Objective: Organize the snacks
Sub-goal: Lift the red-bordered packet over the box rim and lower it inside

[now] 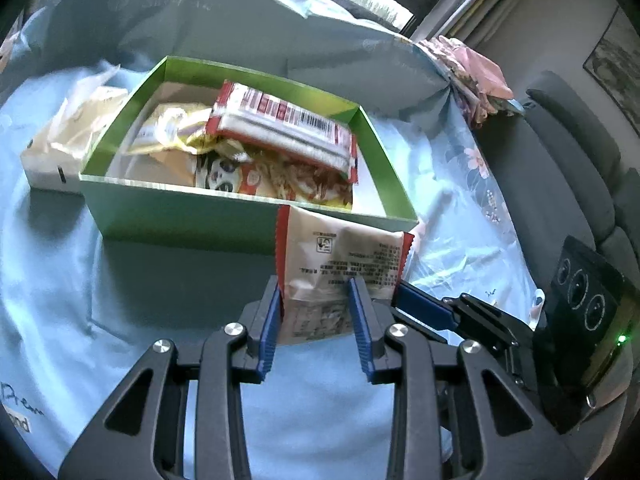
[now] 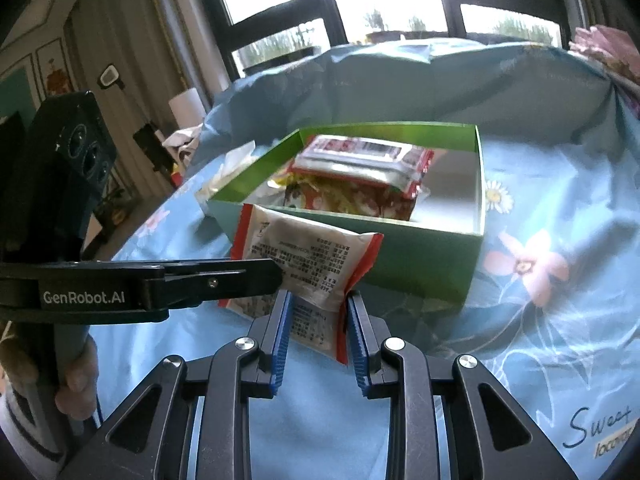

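Both my left fingers [image 1: 316,296] and right fingers [image 2: 318,308] clamp one snack packet [image 1: 344,256], the green box [image 1: 248,216] at twelve o'clock.

Snack packet [image 1: 340,256] held just before box [image 1: 248,216] w/ more packets [image 1: 280,128] inside, on cloth [image 1: 60,280].
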Tool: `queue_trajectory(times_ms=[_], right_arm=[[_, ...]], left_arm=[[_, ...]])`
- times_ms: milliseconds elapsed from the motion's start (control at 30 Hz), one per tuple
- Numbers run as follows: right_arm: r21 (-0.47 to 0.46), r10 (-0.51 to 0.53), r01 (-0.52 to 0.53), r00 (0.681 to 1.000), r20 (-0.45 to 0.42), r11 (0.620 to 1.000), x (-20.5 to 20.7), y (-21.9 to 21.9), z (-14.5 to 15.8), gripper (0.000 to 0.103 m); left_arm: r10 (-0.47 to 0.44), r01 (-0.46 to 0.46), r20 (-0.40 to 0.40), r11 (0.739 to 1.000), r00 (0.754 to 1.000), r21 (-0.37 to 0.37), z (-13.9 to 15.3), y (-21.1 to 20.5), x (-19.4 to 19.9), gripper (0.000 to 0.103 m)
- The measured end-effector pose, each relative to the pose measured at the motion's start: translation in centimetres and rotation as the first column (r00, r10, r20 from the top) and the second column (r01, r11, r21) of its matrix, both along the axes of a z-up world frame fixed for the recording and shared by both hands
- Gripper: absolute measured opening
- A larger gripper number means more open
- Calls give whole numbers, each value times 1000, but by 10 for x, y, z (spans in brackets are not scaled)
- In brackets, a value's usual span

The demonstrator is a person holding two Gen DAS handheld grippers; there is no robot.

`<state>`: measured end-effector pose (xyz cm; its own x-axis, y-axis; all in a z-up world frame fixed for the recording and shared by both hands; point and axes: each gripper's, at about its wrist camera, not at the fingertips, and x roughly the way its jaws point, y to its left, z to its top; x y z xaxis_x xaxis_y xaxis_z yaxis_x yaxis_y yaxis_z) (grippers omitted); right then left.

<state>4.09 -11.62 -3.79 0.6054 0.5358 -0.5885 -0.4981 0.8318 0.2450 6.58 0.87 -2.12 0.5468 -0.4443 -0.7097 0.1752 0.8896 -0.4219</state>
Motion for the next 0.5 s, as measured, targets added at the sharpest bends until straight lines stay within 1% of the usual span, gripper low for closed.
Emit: queue_trajectory(times_ms=[167, 333, 500], right_arm=[[10, -12, 12, 999, 32, 1000, 2, 0, 11, 29], [12, -20, 19, 998, 63, 1000, 11, 6, 23, 29], [13, -19, 18, 996, 88, 1000, 26, 11, 32, 29]], left_arm=[[3, -2, 33, 1000, 999, -12, 10, 3, 6, 32], [10, -10, 76, 1000, 997, 4, 23, 6, 14, 32], [17, -18, 101, 1000, 995, 9, 31, 11, 32, 34]])
